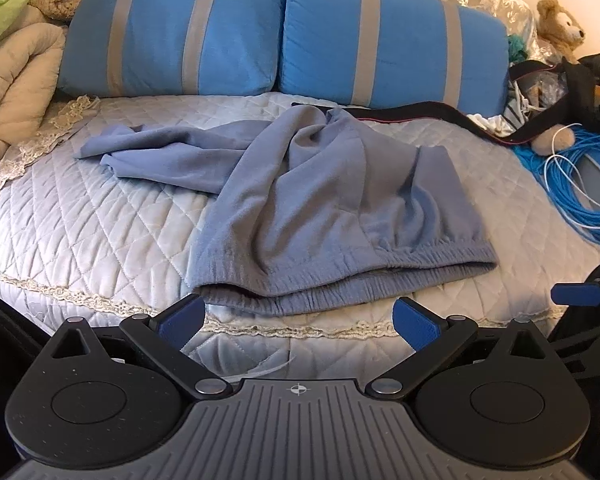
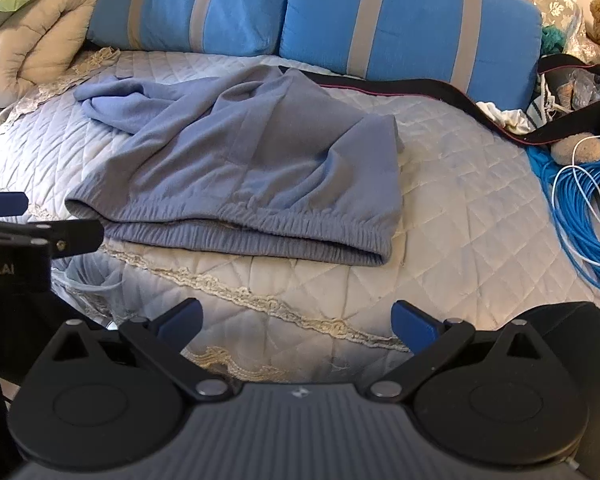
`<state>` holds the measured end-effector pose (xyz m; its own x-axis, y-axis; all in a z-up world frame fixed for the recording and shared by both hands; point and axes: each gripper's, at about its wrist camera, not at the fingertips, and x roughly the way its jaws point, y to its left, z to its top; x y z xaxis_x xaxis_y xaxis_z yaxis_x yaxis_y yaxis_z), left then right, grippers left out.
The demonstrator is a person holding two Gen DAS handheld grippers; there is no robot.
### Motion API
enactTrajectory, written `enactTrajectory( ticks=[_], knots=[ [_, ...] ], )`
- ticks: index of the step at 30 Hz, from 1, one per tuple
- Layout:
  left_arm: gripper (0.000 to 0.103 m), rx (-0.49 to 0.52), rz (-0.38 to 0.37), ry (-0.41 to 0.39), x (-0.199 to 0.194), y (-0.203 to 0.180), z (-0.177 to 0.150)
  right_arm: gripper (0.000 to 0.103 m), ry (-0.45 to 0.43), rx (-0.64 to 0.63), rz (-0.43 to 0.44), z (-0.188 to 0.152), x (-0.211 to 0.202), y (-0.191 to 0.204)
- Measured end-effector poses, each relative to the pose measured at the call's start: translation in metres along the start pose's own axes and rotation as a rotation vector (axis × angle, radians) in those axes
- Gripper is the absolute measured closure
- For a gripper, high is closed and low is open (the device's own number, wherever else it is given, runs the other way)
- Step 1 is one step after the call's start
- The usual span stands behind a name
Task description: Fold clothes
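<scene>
Risk first: the crumpled grey-blue fleece trousers with an elastic waistband (image 1: pixel 300 200) lie bunched across the middle of the pale quilted bedspread (image 1: pixel 80 232), legs twisted toward the upper left, so a pinch at the waistband could catch only the top layer and drag the heap instead of spreading it. At far left a beige puffy duvet (image 1: pixel 16 92) crowds the bed; at centre top sit two blue pillows with grey stripes (image 1: pixel 284 36); at right a coil of blue cable (image 1: pixel 580 184) lies near enough to snag a swung leg. The left gripper (image 1: pixel 298 318) and right gripper (image 2: pixel 296 320) both stand fully spread, empty, short of the waistband. Only the left-wrist view shows the brown teddy bear's (image 1: pixel 560 24) face; only the right-wrist view shows the waistband's right corner clear of clutter.
</scene>
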<state>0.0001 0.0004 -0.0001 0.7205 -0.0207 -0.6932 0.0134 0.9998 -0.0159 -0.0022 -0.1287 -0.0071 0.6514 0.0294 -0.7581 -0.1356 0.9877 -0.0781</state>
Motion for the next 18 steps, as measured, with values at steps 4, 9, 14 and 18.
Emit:
enactTrajectory(
  ticks=[4, 9, 14, 18],
  knots=[
    [0.000, -0.007, 0.000, 0.001, 0.0004, 0.0014, 0.0001, 0.000, -0.003, 0.011, -0.012, 0.0007, -0.0010, -0.0013],
    [0.000, -0.011, -0.002, 0.005, 0.0016, 0.0008, -0.0001, 0.000, 0.010, 0.036, 0.003, -0.0006, 0.0025, -0.0068],
    [0.000, -0.007, -0.001, 0.005, 0.0004, -0.0014, -0.0022, 0.000, 0.016, 0.037, 0.016, -0.0012, 0.0049, -0.0095],
    [0.000, -0.008, -0.003, 0.010, 0.0003, -0.0021, -0.0033, 0.000, 0.022, 0.037, 0.020, -0.0010, 0.0054, -0.0101]
  ],
)
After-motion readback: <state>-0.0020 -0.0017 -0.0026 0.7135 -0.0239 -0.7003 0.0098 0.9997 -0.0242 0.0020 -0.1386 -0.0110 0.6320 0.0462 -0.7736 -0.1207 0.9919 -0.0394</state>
